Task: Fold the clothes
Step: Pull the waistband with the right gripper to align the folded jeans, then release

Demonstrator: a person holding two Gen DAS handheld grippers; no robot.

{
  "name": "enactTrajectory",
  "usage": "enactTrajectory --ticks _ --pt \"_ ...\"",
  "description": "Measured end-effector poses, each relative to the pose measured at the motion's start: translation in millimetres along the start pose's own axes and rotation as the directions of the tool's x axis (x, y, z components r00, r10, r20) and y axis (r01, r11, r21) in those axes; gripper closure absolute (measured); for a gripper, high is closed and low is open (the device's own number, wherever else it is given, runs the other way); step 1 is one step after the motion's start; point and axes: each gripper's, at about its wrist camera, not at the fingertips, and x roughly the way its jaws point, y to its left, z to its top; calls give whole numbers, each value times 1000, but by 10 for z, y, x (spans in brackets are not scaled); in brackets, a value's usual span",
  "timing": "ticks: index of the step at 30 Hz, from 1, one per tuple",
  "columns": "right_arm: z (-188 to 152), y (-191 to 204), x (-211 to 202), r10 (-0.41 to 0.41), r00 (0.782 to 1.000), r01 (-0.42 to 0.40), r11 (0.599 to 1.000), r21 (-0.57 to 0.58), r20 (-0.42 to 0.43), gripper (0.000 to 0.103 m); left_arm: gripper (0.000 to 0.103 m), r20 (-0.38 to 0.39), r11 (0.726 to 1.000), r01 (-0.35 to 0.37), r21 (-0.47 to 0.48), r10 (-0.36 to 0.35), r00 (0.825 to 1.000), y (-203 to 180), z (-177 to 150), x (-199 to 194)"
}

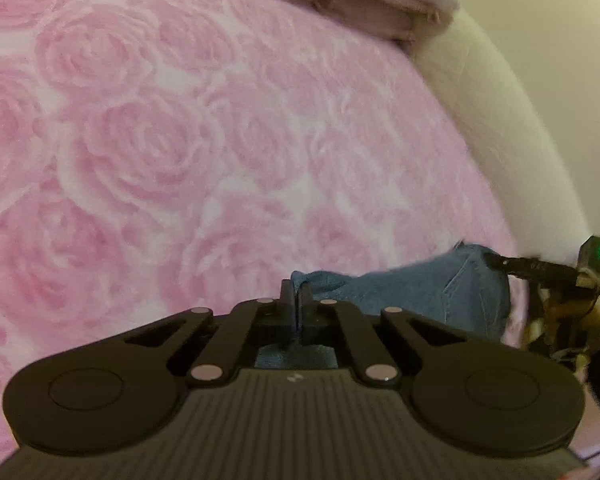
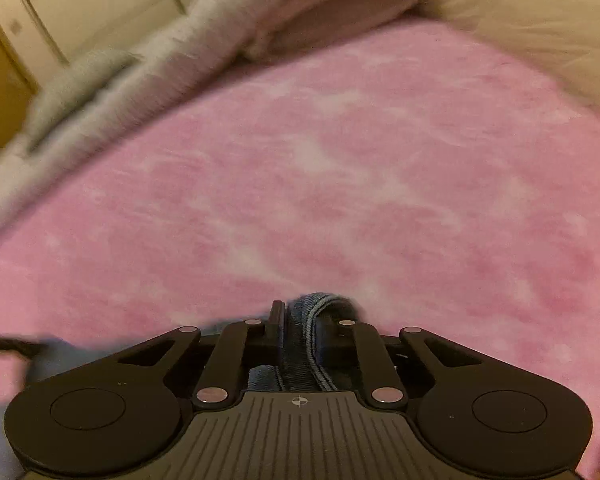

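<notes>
No readable text is showing in either view; only a small pale logo mark is sitting on the left gripper's (image 1: 297, 300) ribbed body, too small to read.

The bed (image 1: 220, 140) is covered by a pink blanket patterned with large roses. Along its far edge lies a heap of folded pale bedding (image 2: 260, 20), grey-white and dusty pink. A blue denim garment (image 1: 440, 292) lies on the blanket near the bed's near edge, beside the cream padded side (image 1: 500, 140).
</notes>
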Motion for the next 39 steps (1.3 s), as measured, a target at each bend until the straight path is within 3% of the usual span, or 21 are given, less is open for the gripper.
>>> enactTrajectory --ticks 4,7,8,11,12,13,17,19,20,21,23,27,29,32,34,35,38,39 --pt "-173 -47 108 -36 998 34 999 36 53 86 100 28 987 -107 123 104 994 -86 -35 239" --pt "-45 23 135 -64 995 62 998 29 73 80 95 105 986 -154 67 147 984 -41 71 43" --pt "-10 36 121 -66 995 64 998 23 77 78 95 149 982 -183 36 176 973 1 100 -107" --pt "14 87 -71 -214 961 217 976 2 174 76 94 221 972 -230 -43 234 947 105 70 -539" --pt "5 89 -172 -252 945 255 967 15 209 76 94 223 972 -231 -31 232 947 100 13 -666" --pt "-21 78 -294 -250 941 246 968 45 229 76 94 224 973 -231 -19 230 947 93 -44 -793" --pt "-329 159 -627 -40 973 18 995 97 229 76 94 171 971 -225 79 209 963 -99 -522 -1009" --pt "-587 301 -585 25 987 -33 998 49 158 76 94 113 972 -212 99 201 973 -146 -750 -871" --pt "-708 348 -524 49 992 -52 998 25 113 76 92 85 961 -247 123 238 968 -155 -852 -743" --pt "-835 379 -426 54 997 -54 999 3 59 76 91 59 948 -281 148 276 960 -163 -955 -615" --pt "-1034 381 -243 -32 999 32 998 -56 -8 77 96 99 896 -395 201 383 919 -132 -1110 -525" --pt "-1092 212 -411 -88 995 89 996 -14 51 79 96 149 833 -551 54 539 829 120 -1230 -1022" --pt "-1090 150 -583 -116 990 114 993 28 84 79 96 121 822 -566 -61 569 814 317 -1343 -1394" --pt "-1148 130 -807 -79 991 67 992 108 109 79 96 151 847 -523 -95 532 833 333 -1521 -1798" --pt "-1241 252 -827 -11 996 -3 990 142 93 79 96 165 872 -486 -59 489 857 267 -1645 -1866" --pt "-1287 314 -828 25 996 -38 986 162 83 79 96 168 893 -447 -58 450 877 266 -1718 -1848" --pt "-1563 180 -803 79 989 -123 910 397 126 79 95 169 947 -308 -87 319 933 346 -1945 -1795" --pt "-1658 88 -786 88 984 -152 871 467 156 79 95 170 956 -278 -90 290 942 379 -2009 -1766"
